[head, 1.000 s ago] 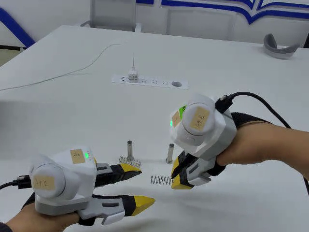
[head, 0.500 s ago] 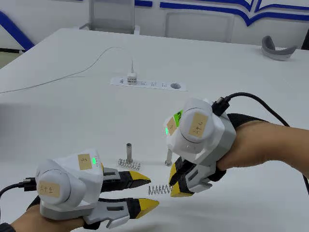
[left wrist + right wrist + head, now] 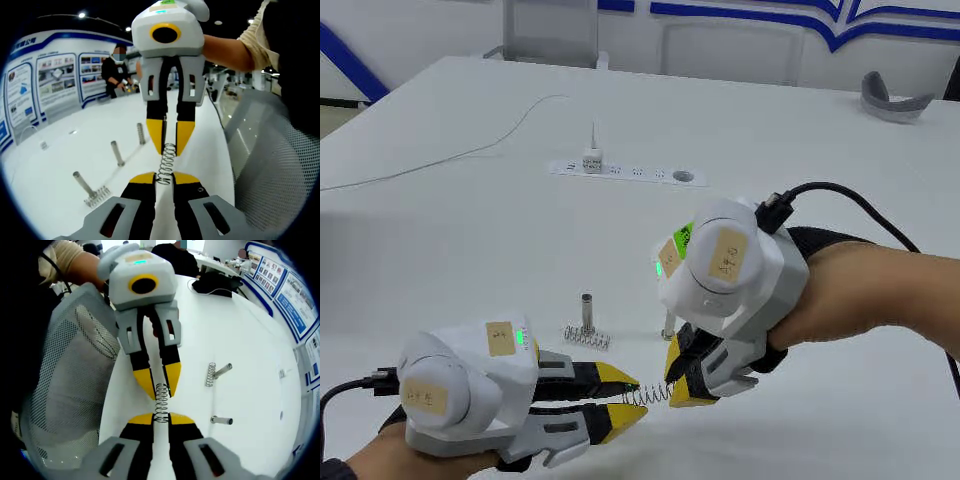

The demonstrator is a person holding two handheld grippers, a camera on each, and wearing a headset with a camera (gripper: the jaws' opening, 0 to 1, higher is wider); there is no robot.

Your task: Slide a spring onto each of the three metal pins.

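Spring (image 3: 648,393) hangs over the counter's (image 3: 470,220) front edge, left gripper (image 3: 632,398) and right gripper (image 3: 682,385) fingers each pinching an end: release one side gently, then aim for a pin (image 3: 588,310).

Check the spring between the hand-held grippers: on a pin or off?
Off. The spring is pinched between the left hand-held gripper and right hand-held gripper.

White worktop and what surrounds it
A power strip (image 3: 625,172) lies far back on the worktop (image 3: 470,230) with 1 plug (image 3: 591,158) in it; a thin cable (image 3: 460,152) curves off left. A grey curved band (image 3: 895,98) rests far right. A chair (image 3: 552,30) stands behind, a mesh chair (image 3: 270,165) beside; posters (image 3: 55,75) line the wall.
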